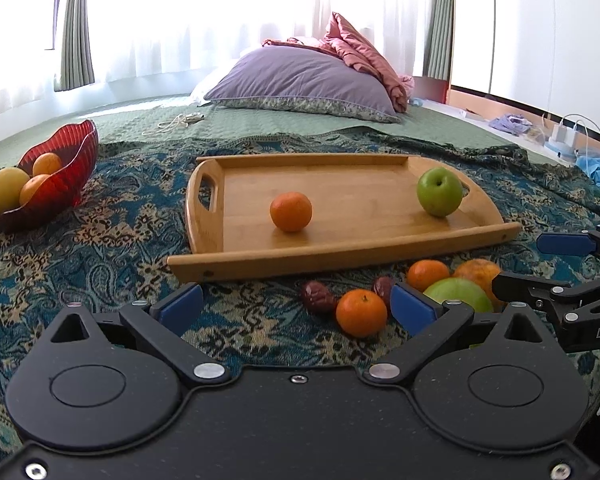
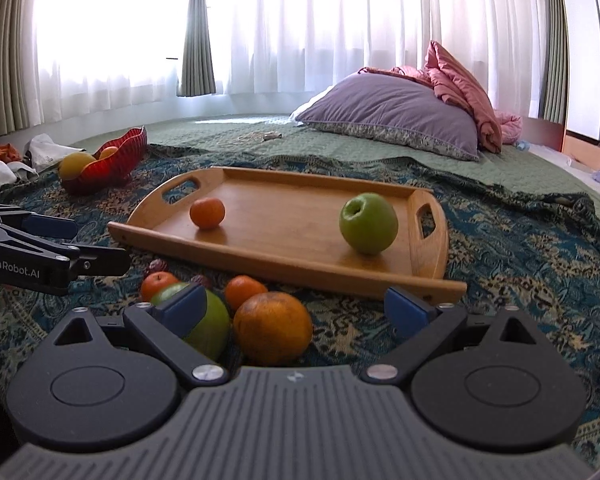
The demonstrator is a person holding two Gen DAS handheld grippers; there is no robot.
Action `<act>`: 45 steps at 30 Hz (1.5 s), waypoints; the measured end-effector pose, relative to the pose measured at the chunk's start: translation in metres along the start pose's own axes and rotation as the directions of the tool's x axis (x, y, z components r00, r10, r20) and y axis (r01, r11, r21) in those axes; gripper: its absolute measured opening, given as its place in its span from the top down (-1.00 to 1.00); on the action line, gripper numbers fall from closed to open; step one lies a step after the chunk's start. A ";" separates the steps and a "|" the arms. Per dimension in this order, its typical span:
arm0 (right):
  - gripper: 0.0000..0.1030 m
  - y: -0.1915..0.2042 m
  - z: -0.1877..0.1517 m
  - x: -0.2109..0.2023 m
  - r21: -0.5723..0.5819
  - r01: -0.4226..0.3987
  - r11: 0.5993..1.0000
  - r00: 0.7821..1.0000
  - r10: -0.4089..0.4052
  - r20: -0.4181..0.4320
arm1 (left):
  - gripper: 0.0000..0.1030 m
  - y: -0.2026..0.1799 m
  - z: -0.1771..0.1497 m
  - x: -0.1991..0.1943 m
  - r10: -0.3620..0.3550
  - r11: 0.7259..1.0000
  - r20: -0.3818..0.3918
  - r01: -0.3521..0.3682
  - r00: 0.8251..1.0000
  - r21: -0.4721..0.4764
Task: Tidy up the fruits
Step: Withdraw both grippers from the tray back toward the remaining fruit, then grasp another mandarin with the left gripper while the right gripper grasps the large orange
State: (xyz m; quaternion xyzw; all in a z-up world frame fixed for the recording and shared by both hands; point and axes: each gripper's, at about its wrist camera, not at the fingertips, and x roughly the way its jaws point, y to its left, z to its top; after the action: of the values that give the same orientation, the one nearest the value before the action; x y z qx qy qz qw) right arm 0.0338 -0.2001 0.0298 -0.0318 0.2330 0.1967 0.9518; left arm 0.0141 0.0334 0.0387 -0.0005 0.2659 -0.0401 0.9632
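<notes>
- Nearest the right wrist lens: large orange [image 2: 273,328] and green apple [image 2: 204,322] on the patterned blanket [image 2: 520,248], between the wide-spread fingers of the right gripper [image 2: 296,306] — gripping nothing.
- Left gripper [image 1: 296,306] likewise spread wide, empty, above bare blanket; small mandarin [image 1: 361,312] just inside its right fingertip [image 1: 413,307].
- Beside that mandarin: two dark red dates [image 1: 318,297] and a second mandarin [image 1: 427,275] — loose cluster, all before the tray's near rim.
- On the wooden tray [image 1: 236,256]: one mandarin [image 1: 291,212] near the middle, one green apple [image 1: 439,191] at its right end, well apart.
- Far left: red glass bowl [image 1: 74,152] holding yellow and orange fruit.
- Behind: purple pillow [image 1: 300,76], pink quilt [image 1: 360,50].
</notes>
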 end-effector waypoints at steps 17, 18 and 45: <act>-0.37 0.001 -0.018 -0.007 -0.030 0.023 0.999 1.000 -0.023 0.002 | -0.39 -0.007 -0.014 0.006 -0.037 0.999 -0.042 0.039 0.998 0.026; -0.34 0.002 -0.019 -0.005 -0.036 0.020 0.999 1.000 -0.020 -0.004 | -0.31 -0.008 -0.014 0.008 -0.047 0.999 -0.049 0.048 0.998 0.023; -0.28 0.009 -0.022 0.033 -0.019 -0.021 1.000 0.996 0.020 -0.082 | 0.36 -0.016 -0.014 0.040 -0.148 0.987 -0.072 0.143 0.986 -0.068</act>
State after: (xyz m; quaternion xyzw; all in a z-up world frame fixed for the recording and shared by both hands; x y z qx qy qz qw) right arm 0.0476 -0.1838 -0.0040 -0.0467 0.2703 0.2073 0.9390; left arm 0.0398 0.0147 0.0071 -0.0486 0.3031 -0.1022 0.9462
